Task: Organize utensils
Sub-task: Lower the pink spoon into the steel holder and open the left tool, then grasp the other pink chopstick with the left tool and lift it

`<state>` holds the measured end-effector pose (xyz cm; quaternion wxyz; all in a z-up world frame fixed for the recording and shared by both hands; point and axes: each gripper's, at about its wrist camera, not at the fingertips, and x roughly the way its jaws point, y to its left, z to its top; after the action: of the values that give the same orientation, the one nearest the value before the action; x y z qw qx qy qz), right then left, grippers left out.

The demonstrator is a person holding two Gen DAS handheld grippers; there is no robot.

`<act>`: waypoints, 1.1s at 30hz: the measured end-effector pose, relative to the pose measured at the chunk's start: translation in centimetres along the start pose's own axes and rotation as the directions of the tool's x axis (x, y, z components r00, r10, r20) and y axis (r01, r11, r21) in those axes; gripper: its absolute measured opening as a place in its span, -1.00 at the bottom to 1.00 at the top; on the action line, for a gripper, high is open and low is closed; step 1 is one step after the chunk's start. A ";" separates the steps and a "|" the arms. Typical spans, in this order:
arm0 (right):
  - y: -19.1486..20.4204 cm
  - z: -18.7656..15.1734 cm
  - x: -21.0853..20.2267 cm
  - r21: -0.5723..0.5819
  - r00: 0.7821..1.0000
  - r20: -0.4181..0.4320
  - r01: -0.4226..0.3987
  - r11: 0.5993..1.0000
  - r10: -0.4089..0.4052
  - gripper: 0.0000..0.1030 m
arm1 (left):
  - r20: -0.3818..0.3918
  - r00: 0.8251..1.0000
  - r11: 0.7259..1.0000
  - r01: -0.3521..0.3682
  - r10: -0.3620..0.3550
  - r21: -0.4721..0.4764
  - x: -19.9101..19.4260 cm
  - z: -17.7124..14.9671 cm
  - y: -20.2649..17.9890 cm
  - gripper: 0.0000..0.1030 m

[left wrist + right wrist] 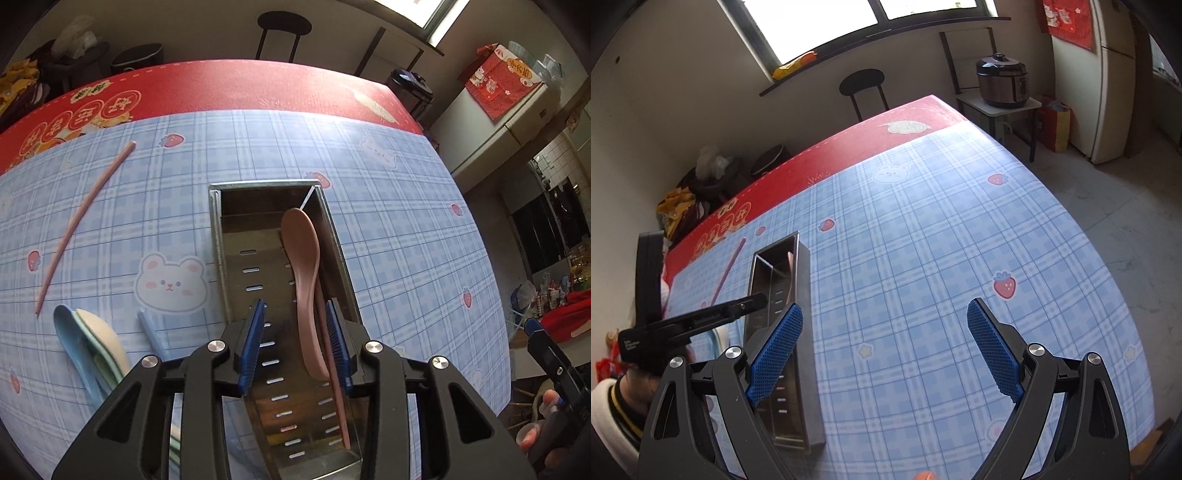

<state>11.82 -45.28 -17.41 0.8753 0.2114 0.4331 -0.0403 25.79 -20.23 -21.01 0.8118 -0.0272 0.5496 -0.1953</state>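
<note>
Left wrist view: left gripper hovers over the near half of the metal tray, jaws parted, nothing pinched. A pink spoon lies along the tray's right wall, with a pink chopstick beside it, just inside the right pad. Both look released. Still loose on the table: a second pink chopstick toward the far left edge, stacked spoons at the near left, and a blue utensil between them and the tray; I cannot tell what kind it is.

Right wrist view: right gripper hangs wide open and empty over bare cloth, right of the tray.

Judgement: pink set half stowed. The next move calls for lifting the left gripper clear, swinging left, and closing on the thin loose chopstick, low and square.
</note>
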 end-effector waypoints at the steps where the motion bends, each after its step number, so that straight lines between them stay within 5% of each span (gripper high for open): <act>1: 0.4 0.0 -0.3 -0.004 1.000 0.001 -0.004 1.000 0.004 0.70 | 0.020 1.000 1.000 -0.004 0.004 -0.003 -1.3 -0.2 0.5 -0.32; 11: 4.2 -0.7 -1.6 -0.031 0.999 0.007 -0.043 0.999 0.043 0.70 | 0.142 0.982 0.986 -0.105 0.124 -0.130 -10.8 -4.5 9.3 -0.30; 22: 8.7 -1.8 -0.1 -0.093 0.997 -0.042 -0.067 0.993 0.064 0.70 | 0.105 0.976 0.952 -0.160 0.193 -0.261 -12.1 -8.1 15.6 -0.30; 27: 9.4 -2.3 0.1 -0.110 0.997 -0.057 -0.052 0.993 0.046 0.70 | 0.133 0.973 0.960 -0.155 0.189 -0.234 -11.7 -6.3 17.6 -0.31; 33: 8.3 -3.4 0.3 -0.067 0.997 -0.071 0.009 0.998 -0.014 0.70 | 0.125 0.982 0.988 -0.134 0.143 -0.076 -8.5 -0.3 18.9 -0.32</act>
<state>11.57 -36.31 -16.65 0.8655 0.1811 0.4665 -0.0232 28.27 0.21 -18.49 0.8561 -0.0291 0.5024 -0.1175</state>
